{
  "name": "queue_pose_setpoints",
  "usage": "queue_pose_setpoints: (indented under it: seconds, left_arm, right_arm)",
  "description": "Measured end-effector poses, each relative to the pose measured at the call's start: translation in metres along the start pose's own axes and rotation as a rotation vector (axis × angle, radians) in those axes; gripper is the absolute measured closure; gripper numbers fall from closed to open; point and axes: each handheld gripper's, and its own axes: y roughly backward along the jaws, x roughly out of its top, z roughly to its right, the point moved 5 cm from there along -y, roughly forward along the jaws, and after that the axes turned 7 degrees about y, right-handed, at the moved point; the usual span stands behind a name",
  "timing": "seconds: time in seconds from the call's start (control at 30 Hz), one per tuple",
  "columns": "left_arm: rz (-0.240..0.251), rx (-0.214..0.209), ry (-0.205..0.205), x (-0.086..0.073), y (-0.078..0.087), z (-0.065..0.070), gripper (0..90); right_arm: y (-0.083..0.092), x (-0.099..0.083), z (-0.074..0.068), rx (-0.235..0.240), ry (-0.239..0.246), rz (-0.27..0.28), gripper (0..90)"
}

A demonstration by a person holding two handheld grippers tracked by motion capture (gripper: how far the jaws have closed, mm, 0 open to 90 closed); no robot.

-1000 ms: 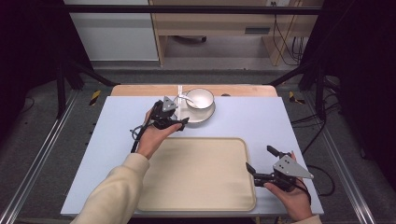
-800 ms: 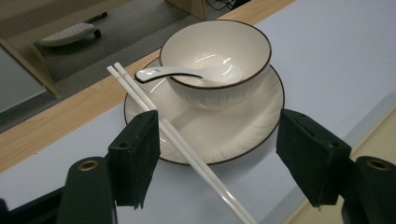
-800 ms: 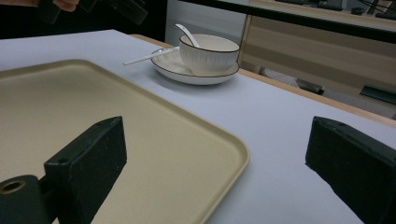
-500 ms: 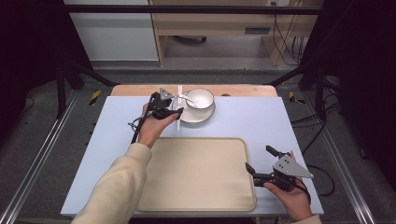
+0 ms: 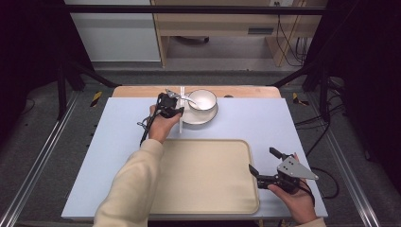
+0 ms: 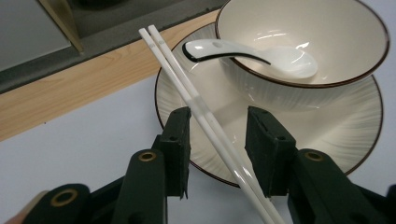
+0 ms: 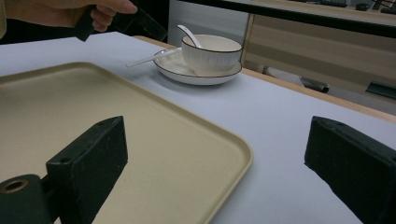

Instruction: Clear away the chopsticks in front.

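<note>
chopsticks point(image 6: 205, 116) between closing left hand-held gripper point(image 6: 219, 140) jaws.

1. Left arm, in a cream sleeve, stretched forward across the table.
2. Left hand point(image 5: 161, 125) wrapped around the left gripper point(image 5: 171, 111), pointing away and down.
3. Left jaws just closing, part open, not yet pressing.
4. Right hand point(image 5: 292, 196) low at the near right, holding the right gripper point(image 5: 264, 163).
5. Right jaws spread wide, pointing left.
</note>
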Motion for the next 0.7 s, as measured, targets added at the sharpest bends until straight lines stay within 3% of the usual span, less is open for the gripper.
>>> queue_pose_setpoints:
  seconds: [0.23, 0.43, 0.7]
  left_arm:
    - [-0.029, 0.012, 0.025, -0.005, -0.013, -0.001, 62.0]
    - [-0.021, 0.018, 0.062, -0.006, -0.015, -0.003, 64.1]
    - [-0.032, 0.027, 0.065, -0.007, -0.018, -0.003, 66.2]
  right_arm:
    - [0.0, 0.0, 0.001, 0.003, -0.009, -0.001, 6.1]
    - [0.001, 0.0, 0.002, 0.002, -0.011, 0.001, 6.1]
    - [0.0, -0.001, 0.001, 0.006, -0.014, -0.005, 6.2]
